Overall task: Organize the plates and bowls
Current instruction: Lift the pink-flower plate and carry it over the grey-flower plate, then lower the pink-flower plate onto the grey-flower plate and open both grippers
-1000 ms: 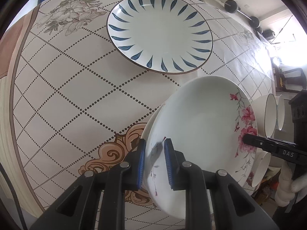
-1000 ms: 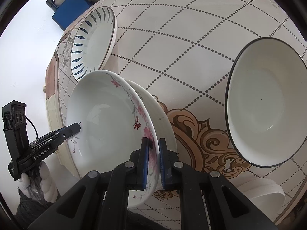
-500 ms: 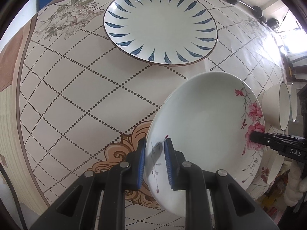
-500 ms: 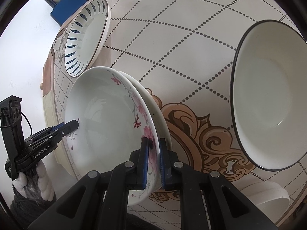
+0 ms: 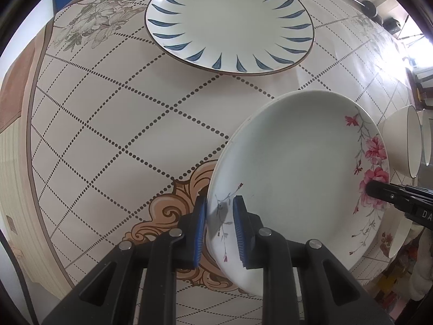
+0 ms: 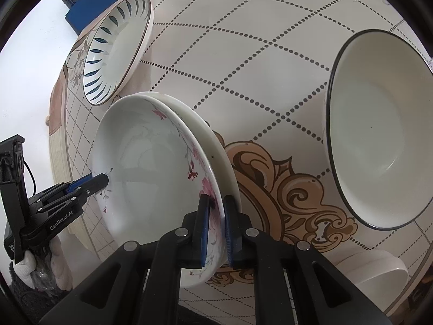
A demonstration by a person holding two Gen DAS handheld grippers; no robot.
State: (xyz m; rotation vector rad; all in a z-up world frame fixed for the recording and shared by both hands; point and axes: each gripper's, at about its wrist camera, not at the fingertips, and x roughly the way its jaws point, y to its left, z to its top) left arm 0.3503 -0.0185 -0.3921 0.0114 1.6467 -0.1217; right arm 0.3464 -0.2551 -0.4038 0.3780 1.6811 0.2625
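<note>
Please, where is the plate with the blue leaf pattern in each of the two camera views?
Left wrist view: the blue-leaf plate lies flat at top centre, beyond the held floral plate.
Right wrist view: the same plate is at upper left, seen obliquely.
Shared landmark: the tan scroll ornament on the tablecloth, beside the floral plate.

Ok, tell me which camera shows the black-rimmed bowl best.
The right wrist view: the black-rimmed bowl fills its right side, with the whole rim and bare inside facing the camera. The left wrist view catches the bowl only edge-on at the far right, beyond the floral plate that both grippers hold.
</note>
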